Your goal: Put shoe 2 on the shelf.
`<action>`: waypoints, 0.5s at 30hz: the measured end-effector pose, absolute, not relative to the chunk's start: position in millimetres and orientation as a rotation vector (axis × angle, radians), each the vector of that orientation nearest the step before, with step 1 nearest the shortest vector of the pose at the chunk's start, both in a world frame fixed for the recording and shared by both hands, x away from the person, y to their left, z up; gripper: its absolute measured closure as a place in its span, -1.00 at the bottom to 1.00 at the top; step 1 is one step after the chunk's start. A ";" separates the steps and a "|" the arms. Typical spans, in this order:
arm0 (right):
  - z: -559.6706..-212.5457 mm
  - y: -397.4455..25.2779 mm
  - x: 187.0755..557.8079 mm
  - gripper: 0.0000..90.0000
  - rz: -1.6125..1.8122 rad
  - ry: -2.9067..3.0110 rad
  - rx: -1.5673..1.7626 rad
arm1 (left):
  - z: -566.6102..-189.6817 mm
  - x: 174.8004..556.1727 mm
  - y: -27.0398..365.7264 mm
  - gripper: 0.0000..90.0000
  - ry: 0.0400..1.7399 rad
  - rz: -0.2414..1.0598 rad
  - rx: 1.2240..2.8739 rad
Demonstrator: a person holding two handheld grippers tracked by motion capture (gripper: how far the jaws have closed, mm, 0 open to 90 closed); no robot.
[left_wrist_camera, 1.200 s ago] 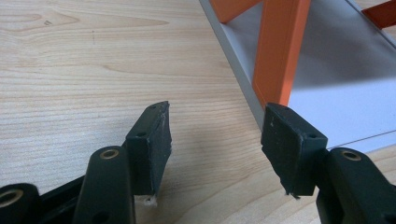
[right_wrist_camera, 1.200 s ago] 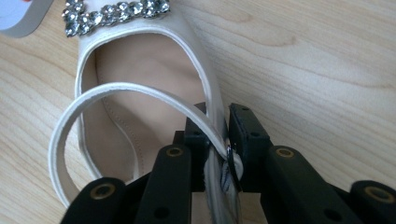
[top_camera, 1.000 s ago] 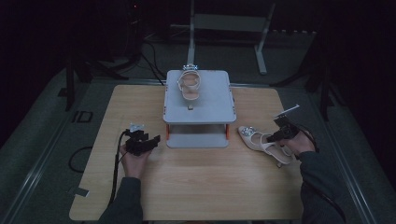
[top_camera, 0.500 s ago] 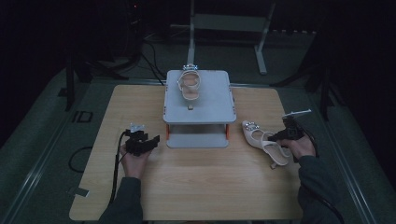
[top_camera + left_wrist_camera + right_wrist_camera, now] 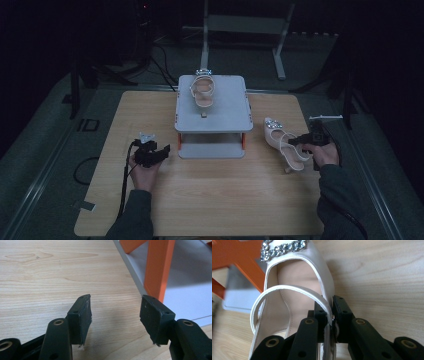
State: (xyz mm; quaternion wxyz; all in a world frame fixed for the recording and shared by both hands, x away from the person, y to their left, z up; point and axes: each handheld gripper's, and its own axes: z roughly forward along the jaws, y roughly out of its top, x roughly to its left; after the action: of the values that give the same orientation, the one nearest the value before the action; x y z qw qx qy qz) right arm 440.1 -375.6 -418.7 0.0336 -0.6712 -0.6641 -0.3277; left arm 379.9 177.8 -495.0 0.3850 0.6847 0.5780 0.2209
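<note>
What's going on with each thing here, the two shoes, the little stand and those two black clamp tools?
Right gripper: shut on the strap of the shoe on the table.
Shoe on the table: lying on the wood, right of the stand.
Left gripper: open, holding nothing, near the stand's orange leg.
Shoe on the stand: resting on the top shelf.
Stand: upright; lower shelf looks bare.

- Sandal (image 5: 297, 287): smooth cream leather look, soft sheen, glittering stones on the toe strap.
- Table (image 5: 37, 277): pale matt wood grain.
- Tongs (image 5: 329, 315): matt black plastic.
- Rack (image 5: 212, 107): matt grey, orange legs.
</note>
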 end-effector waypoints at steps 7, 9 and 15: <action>-403.6 -378.9 443.1 0.84 -1.104 -1.941 -2.127 | -498.4 380.4 179.0 -0.06 1.497 0.608 1.723; -399.1 -377.9 443.9 0.84 -1.123 -1.932 -2.133 | -500.0 380.7 178.9 -0.06 1.504 0.617 1.727; -385.4 -372.8 446.5 0.84 -1.194 -1.891 -2.137 | -501.0 379.5 175.0 -0.06 1.495 0.648 1.725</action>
State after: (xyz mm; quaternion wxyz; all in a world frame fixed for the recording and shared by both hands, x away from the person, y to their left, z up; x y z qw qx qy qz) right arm 446.5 -372.8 -385.4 0.0240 -0.6906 -0.6112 -0.3859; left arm 379.5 175.0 -501.0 0.3751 0.6739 0.5840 0.2533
